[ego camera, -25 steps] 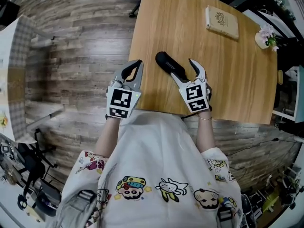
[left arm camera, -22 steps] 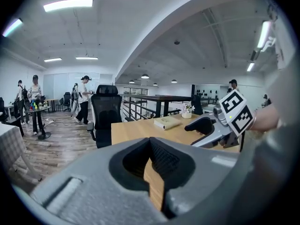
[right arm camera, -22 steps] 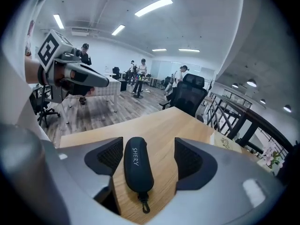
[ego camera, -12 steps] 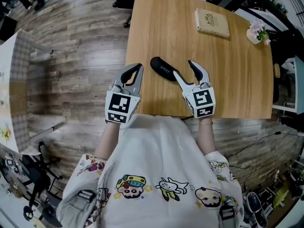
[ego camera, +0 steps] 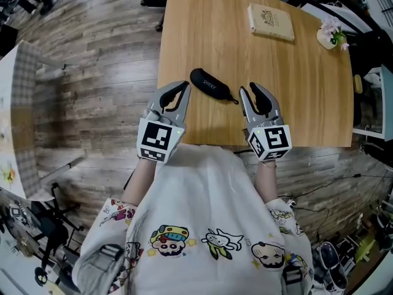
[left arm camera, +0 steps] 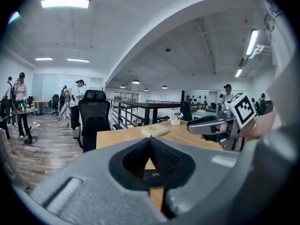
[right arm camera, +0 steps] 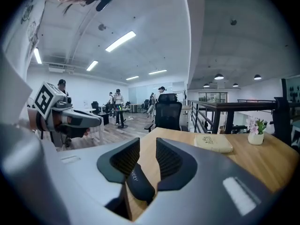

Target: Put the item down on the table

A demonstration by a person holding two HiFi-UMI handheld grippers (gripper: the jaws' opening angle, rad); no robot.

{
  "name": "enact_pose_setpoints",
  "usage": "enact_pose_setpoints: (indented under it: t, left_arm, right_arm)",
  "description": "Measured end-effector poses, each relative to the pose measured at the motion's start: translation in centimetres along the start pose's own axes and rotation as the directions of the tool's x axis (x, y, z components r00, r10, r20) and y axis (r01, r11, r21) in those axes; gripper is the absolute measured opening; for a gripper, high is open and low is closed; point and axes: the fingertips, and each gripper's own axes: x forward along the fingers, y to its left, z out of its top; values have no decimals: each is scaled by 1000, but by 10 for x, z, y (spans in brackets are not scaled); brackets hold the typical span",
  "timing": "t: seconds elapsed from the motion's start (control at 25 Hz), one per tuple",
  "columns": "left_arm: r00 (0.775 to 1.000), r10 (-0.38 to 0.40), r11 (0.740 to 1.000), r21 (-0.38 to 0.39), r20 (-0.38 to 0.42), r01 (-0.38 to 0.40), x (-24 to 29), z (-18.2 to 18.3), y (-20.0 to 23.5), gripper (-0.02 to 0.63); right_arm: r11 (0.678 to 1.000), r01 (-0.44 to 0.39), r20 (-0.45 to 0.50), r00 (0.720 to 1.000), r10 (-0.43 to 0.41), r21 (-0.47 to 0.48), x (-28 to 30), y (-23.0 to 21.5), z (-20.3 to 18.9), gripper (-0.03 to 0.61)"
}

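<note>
The black case (ego camera: 212, 86) lies flat on the wooden table (ego camera: 307, 91), toward its near edge, and neither tool touches it. The left gripper (ego camera: 183, 88) hovers over the table's near left corner with the case at its 1 o'clock. Its fingers are pressed tip to tip and hold nothing. The right gripper (ego camera: 249, 89) hangs above the near edge with the case at its 10 o'clock, close but apart. Its fingers have just been closing and now stand at a narrow gap with nothing between them. At the far end, around 1 o'clock from the person, a tan book (ego camera: 271, 22) lies flat. A small pot of flowers (ego camera: 331, 34) sits at its 3 o'clock, by the corner.
</note>
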Motion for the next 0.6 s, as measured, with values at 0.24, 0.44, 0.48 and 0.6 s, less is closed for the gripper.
enact_pose_setpoints:
  t: [0.24, 0.44, 0.48, 0.6]
  left_arm:
    - [1000, -18, 1000, -23, 0, 17, 0, -2, -7, -2]
    - [1000, -29, 999, -15, 1, 29, -1, -1, -11, 0]
    - [1000, -32, 999, -15, -1, 31, -1, -2, -12, 0]
    - [999, -35, 999, -16, -6, 35, -2, -4, -12, -1]
  right_arm:
    - [998, 13, 33, 999, -15, 58, -12, -1, 2, 87]
    - [995, 9, 51, 999, -14, 97, -18, -1, 3, 28]
    - [994, 8, 54, 998, -14, 107, -19, -1, 3, 14]
    - [992, 6, 61, 998, -14, 125, -19, 1, 3, 11]
